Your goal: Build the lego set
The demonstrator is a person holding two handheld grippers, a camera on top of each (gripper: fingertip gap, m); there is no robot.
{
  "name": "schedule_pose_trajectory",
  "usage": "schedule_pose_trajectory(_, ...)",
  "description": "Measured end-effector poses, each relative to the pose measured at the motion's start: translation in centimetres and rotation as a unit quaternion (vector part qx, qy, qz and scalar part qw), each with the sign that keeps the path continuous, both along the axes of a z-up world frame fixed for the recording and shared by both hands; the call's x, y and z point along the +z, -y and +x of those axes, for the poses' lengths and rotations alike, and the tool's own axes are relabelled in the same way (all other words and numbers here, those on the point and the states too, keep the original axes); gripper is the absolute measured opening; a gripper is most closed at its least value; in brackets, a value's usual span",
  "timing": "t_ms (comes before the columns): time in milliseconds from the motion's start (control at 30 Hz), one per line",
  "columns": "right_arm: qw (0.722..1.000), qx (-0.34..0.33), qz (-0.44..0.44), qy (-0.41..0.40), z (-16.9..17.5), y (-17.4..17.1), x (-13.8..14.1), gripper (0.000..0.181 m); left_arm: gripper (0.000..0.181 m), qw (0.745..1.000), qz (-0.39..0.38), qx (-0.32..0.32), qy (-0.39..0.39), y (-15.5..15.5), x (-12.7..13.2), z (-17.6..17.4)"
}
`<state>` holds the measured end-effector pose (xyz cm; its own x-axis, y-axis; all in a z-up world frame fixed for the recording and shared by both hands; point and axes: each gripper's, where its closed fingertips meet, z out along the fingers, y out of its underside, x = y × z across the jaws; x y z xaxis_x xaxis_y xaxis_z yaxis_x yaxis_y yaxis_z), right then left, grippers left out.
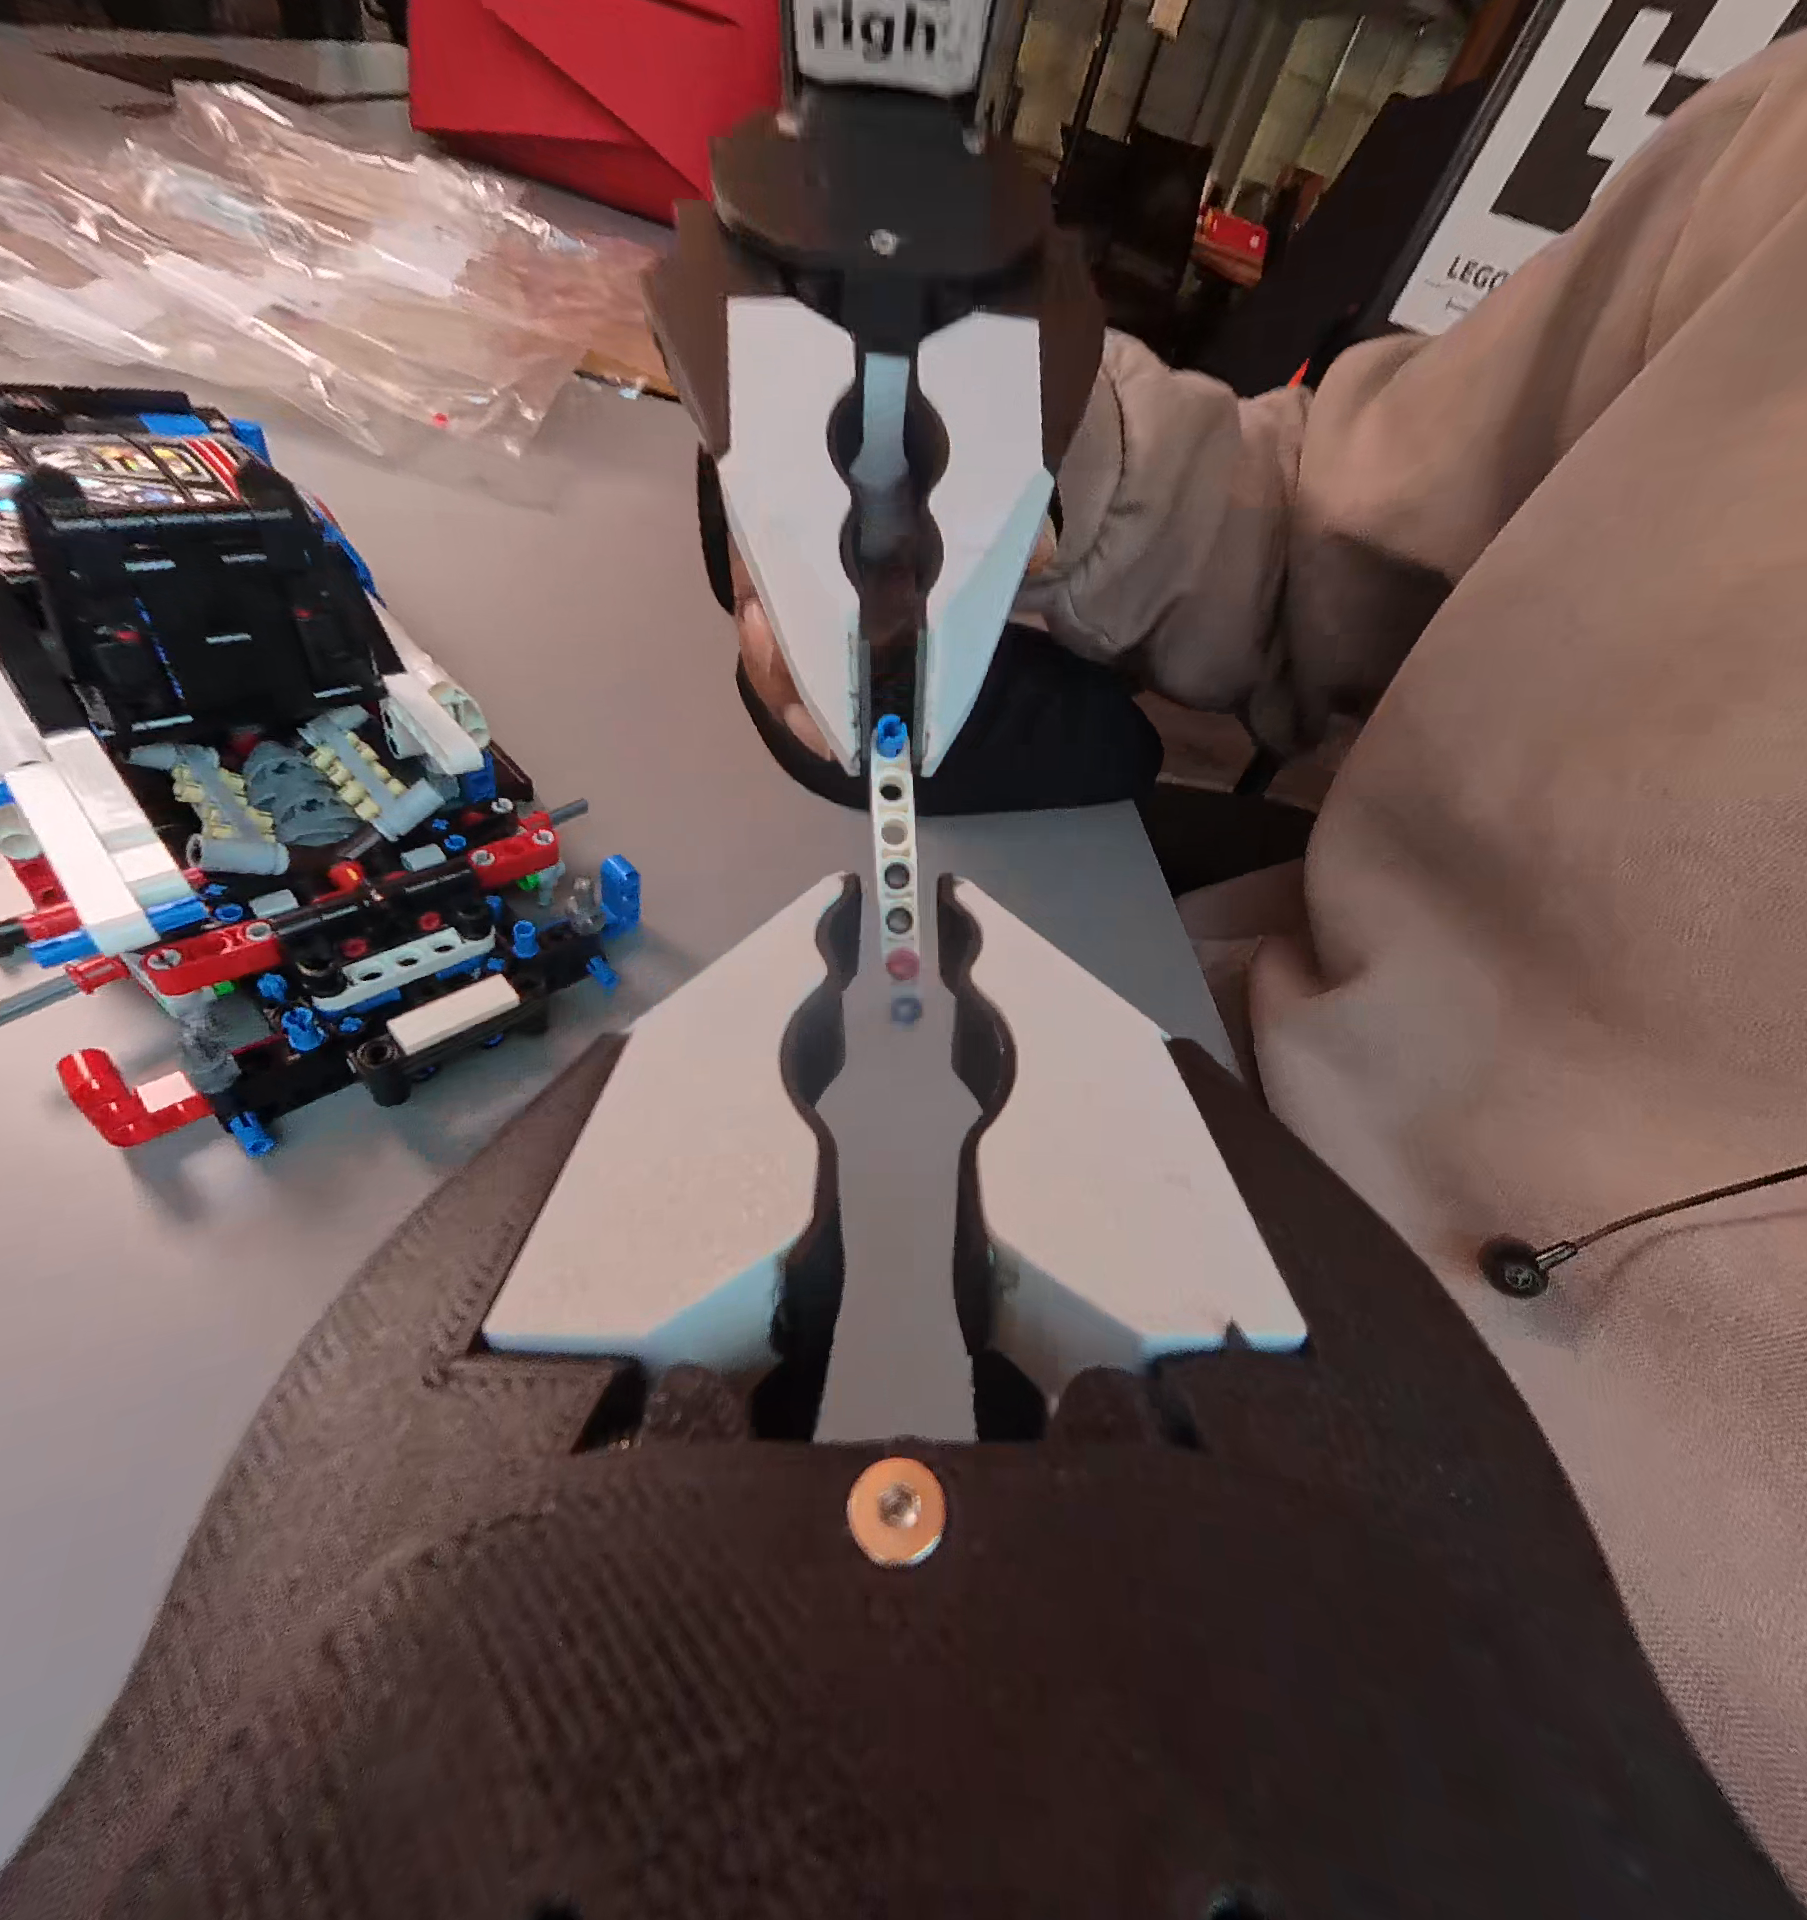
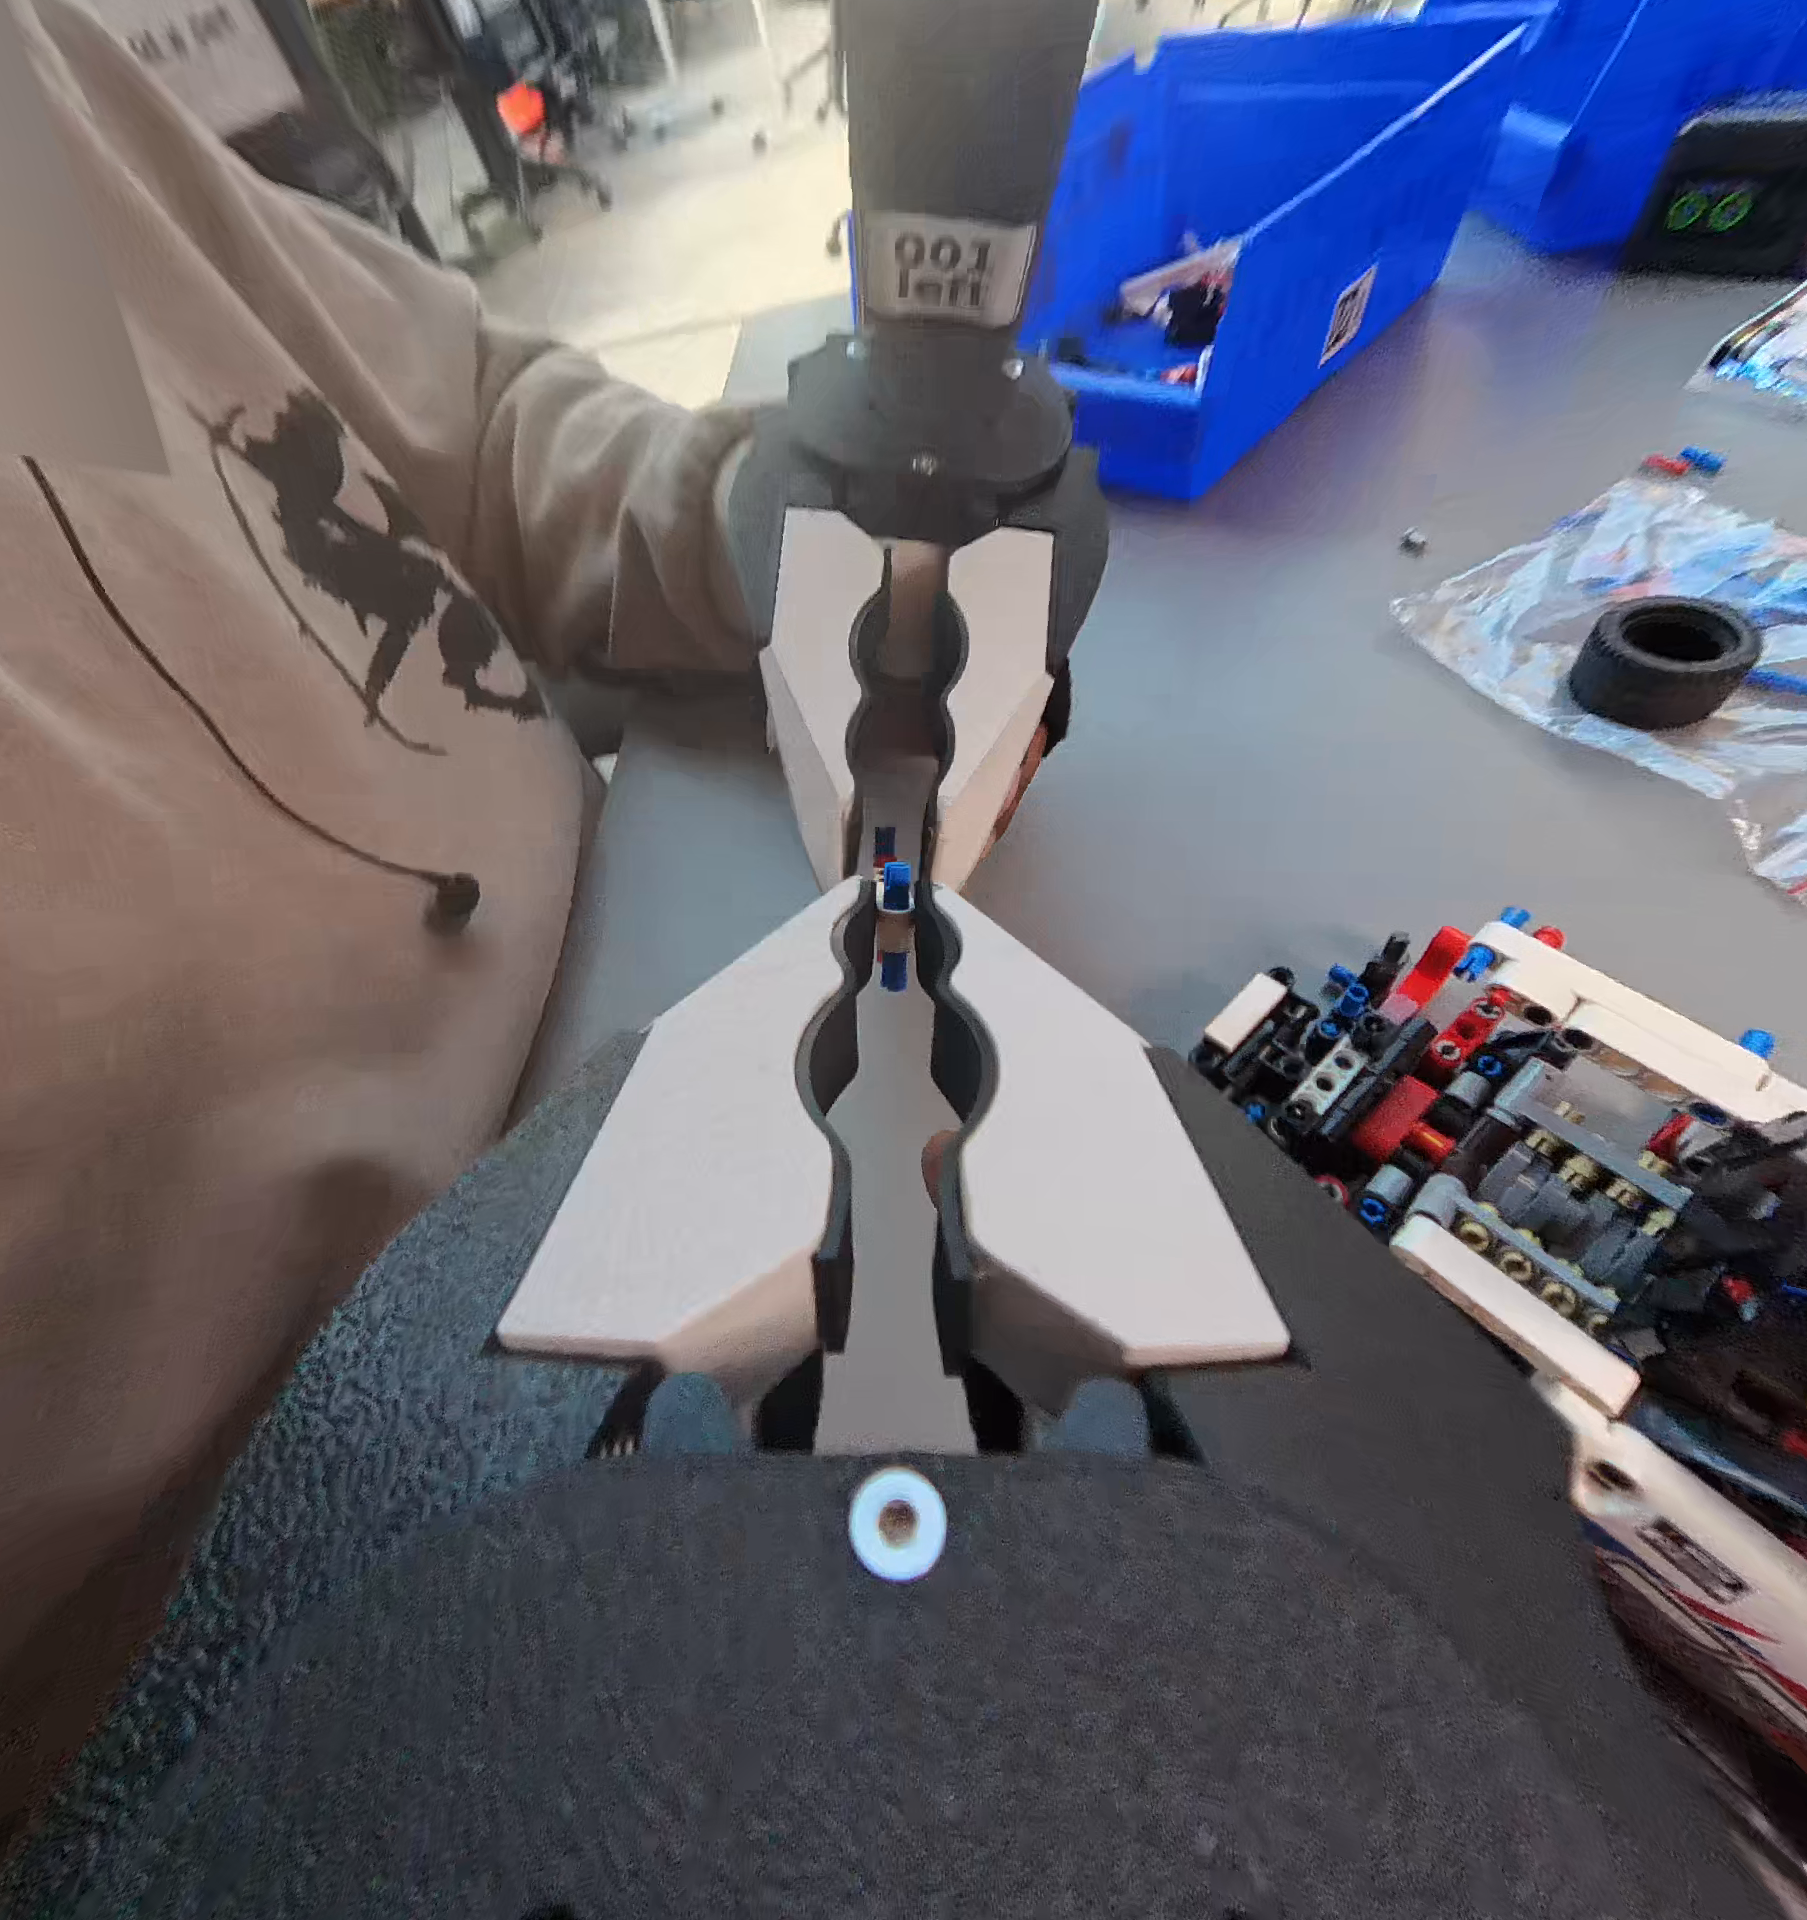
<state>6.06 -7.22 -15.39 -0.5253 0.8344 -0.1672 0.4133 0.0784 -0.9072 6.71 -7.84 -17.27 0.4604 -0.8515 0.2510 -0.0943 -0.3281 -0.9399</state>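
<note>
Left gripper [image 1: 897, 894] straddles the white beam's [image 1: 895, 862] near end, grip uncertain; right gripper [image 1: 891, 743] clamps its far end, lengthwise between them. Blue bin [image 2: 1283, 312] holds loose parts.

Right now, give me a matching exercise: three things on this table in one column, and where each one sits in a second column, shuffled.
Things:
1. white beam
2. black tyre
3. car model

Places:
A. on a clear plastic bag
B. directly on the grey table
C. between the fingers of the right gripper

Pairs: 1-C, 2-A, 3-B.
</note>
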Motion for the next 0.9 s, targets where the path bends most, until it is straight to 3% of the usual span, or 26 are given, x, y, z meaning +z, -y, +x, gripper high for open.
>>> schedule_pose_trajectory(167,0.987,0.091,0.095,0.091,1.3,0.7,-2.4,0.005,0.02,0.999,-0.012,-0.026,-0.036,0.9,-1.3,1.1)
schedule_pose_trajectory(333,0.988,0.104,0.097,0.058,-0.5,1.7,-1.2,0.005,0.006,0.999,-0.017,-0.018,-0.038,0.6,-1.6,1.2)
schedule_pose_trajectory(467,0.996,-0.014,0.045,-0.075,-3.4,-0.2,2.7,0.012,0.006,0.996,-0.045,0.031,0.071,-0.9,1.0,-0.6)
schedule_pose_trajectory(567,0.987,-0.094,0.032,-0.127,-3.3,-1.8,4.2,0.025,0.005,0.975,-0.087,0.086,0.188,-2.6,2.7,-2.8)
schedule_pose_trajectory(700,0.97,-0.184,0.117,-0.111,-3.0,-2.2,1.9,0.035,0.005,0.939,-0.122,0.129,0.293,-4.0,3.4,-4.8)
schedule_pose_trajectory(800,0.942,-0.282,0.16,-0.088,-3.5,-2.3,-0.1,0.044,0.005,0.924,-0.137,0.145,0.325,-4.4,3.3,-4.6)
schedule_pose_trajectory(900,0.903,-0.365,0.202,-0.103,-3.6,-3.1,-0.3,0.036,0.005,0.92,-0.143,0.146,0.333,-4.4,3.2,-3.7)
